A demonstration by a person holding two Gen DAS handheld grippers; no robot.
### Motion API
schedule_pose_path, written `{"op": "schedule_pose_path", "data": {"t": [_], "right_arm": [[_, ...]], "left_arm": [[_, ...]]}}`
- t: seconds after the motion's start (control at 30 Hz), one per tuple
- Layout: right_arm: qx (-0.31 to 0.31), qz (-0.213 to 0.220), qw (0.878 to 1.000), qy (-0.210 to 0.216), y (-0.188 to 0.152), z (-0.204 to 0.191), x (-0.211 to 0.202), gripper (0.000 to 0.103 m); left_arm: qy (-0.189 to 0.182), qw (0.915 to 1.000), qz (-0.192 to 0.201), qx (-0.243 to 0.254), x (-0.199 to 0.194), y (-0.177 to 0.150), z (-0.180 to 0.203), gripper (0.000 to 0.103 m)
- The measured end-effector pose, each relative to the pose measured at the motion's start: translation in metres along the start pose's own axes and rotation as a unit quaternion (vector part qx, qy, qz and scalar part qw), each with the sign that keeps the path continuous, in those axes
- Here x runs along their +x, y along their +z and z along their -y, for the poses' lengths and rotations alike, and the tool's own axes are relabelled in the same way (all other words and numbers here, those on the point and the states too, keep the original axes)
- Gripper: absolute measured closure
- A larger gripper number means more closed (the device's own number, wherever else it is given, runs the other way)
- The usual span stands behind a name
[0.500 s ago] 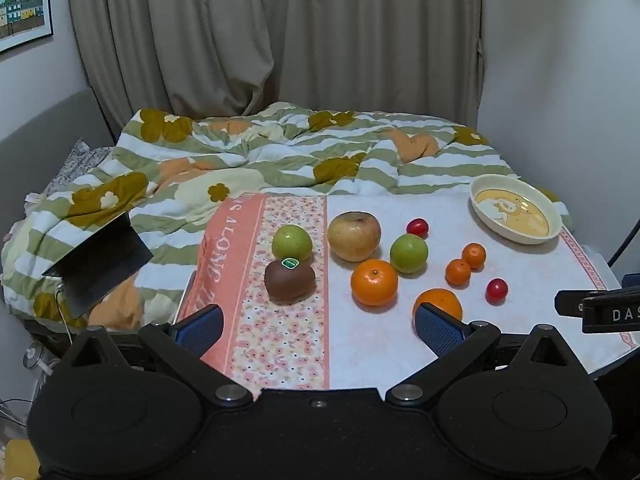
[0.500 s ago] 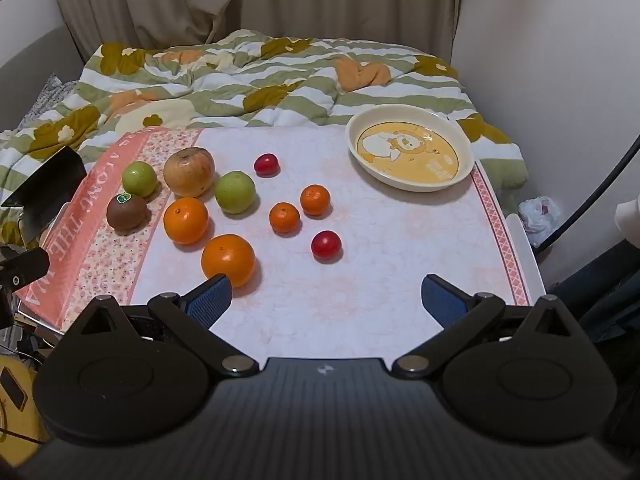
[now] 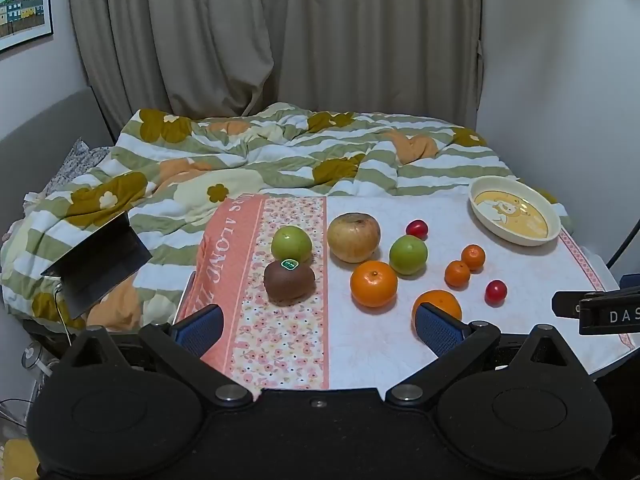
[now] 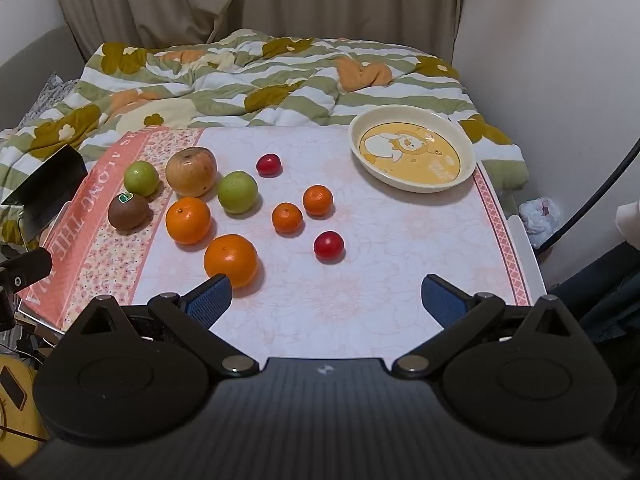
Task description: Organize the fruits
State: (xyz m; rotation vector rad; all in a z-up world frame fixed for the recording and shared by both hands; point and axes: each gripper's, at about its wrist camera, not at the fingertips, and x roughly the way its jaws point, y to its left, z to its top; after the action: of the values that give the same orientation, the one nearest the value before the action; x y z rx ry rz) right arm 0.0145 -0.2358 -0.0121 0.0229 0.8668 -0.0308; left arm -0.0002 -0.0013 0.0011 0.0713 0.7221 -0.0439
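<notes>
Both grippers, left point(image 3: 318, 326) & right point(image 4: 326, 300), wide apart, nothing held; fruit untouched.

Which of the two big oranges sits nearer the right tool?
The front orange, beside the right tool's left finger; the other orange lies farther back, near the kiwi.

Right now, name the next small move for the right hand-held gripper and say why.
Probably ease the right hand-held gripper forward and down over the nearest red tomato. Its jaws are open and empty, the tomato sits alone almost straight ahead, and the dish beyond holds no fruit yet.
</notes>
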Motion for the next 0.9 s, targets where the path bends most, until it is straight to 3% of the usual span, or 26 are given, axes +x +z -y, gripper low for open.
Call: {"op": "schedule_pose_path", "data": {"t": [0.9], "right_arm": [[0.0,0.0,1.0,0.001,0.0007,-0.005,0.0016,0.0]], "left_arm": [[0.004,1.0,-0.007,-0.006,0.0058,0.003,-0.0094,0.0]]}}
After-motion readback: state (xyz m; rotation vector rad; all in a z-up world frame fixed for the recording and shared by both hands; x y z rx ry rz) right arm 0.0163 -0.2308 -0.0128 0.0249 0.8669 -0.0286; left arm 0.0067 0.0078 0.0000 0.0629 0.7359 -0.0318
